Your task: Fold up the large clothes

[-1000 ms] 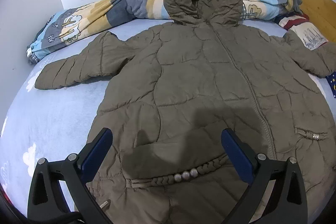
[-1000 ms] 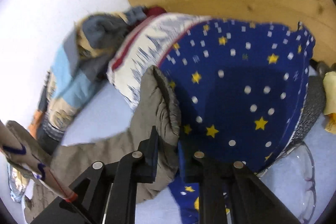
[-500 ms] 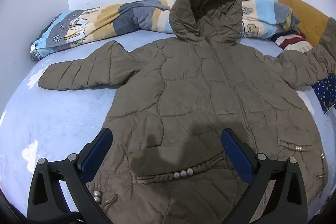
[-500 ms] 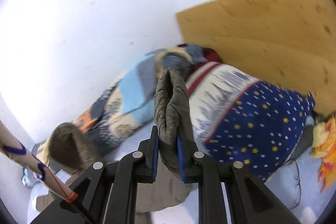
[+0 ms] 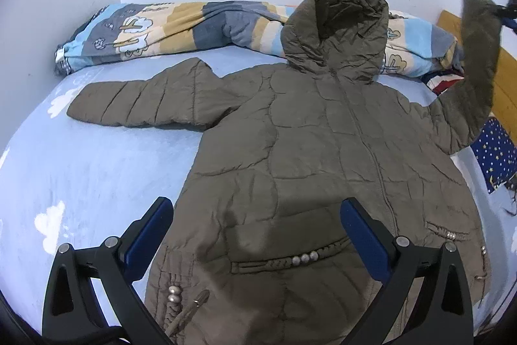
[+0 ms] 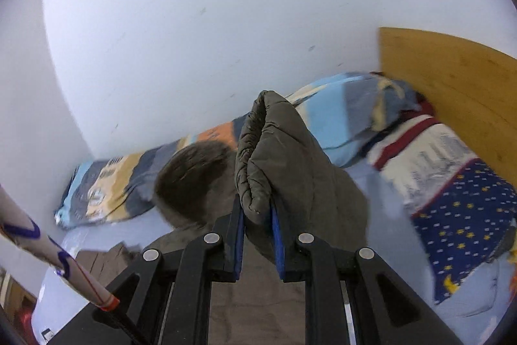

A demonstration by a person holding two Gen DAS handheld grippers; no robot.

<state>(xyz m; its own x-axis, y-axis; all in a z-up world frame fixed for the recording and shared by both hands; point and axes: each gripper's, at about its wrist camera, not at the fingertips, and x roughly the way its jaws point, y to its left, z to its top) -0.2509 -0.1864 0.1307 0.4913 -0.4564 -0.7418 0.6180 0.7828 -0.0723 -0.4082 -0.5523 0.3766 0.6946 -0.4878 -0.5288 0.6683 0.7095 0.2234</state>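
An olive quilted hooded coat [image 5: 323,157] lies face up on the light blue bed [image 5: 80,170], hood toward the wall, left sleeve [image 5: 142,99] spread flat. My left gripper [image 5: 257,235] is open and empty, hovering above the coat's hem. My right gripper [image 6: 257,235] is shut on the cuff of the right sleeve [image 6: 274,157] and holds it raised off the bed. In the left wrist view that sleeve [image 5: 475,60] stands up at the far right. The hood [image 6: 197,180] shows blurred behind the raised cuff.
A striped, rolled blanket [image 5: 181,28] lies along the white wall behind the hood. A star-patterned blue cloth [image 6: 462,228] and a red-and-white cloth [image 6: 420,151] sit by the wooden headboard [image 6: 452,86] on the right. A pale tube [image 6: 48,261] crosses the right view's lower left.
My right gripper has lifted the right sleeve cuff off the star cloth and swung it up and toward the coat's body. My left gripper has drawn back and risen a little.
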